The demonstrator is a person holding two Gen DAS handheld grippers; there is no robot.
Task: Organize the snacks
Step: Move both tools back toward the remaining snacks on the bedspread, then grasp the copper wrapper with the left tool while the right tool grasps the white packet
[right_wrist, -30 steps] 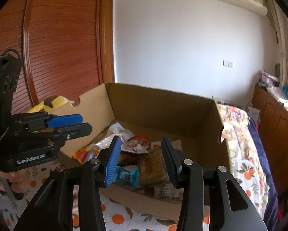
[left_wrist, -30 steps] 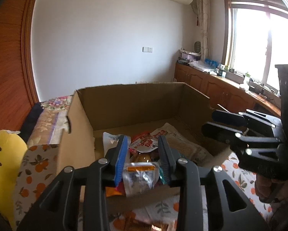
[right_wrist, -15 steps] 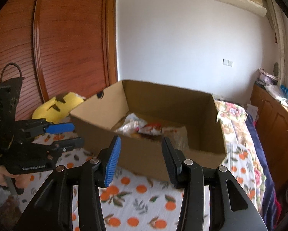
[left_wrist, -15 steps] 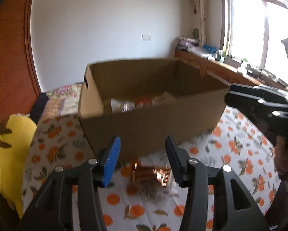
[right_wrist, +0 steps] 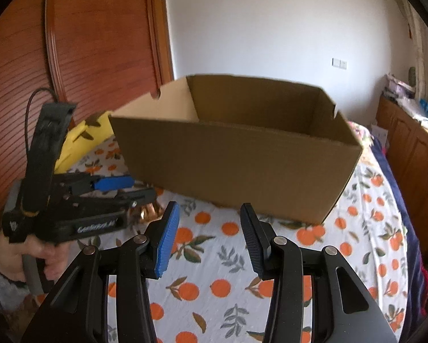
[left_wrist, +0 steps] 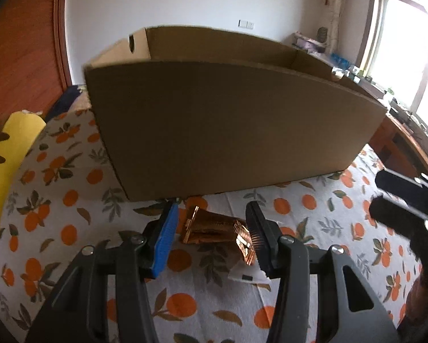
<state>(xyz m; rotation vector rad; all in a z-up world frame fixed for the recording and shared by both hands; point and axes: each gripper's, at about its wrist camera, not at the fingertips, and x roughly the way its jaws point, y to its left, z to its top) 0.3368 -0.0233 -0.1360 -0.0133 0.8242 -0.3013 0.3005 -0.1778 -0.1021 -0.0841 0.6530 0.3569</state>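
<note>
Left wrist view shows your left gripper (left_wrist: 211,237) wide open around the shiny snack packet (left_wrist: 218,233) on the bedsheet (left_wrist: 71,200) by the box (left_wrist: 231,131), so squeeze its middle gently.

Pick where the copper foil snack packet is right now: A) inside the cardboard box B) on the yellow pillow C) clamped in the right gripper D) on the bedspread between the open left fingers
D: the copper foil snack packet lies on the orange-print bedspread in front of the cardboard box, between the spread fingers of the left gripper, apparently not yet pinched.
</note>
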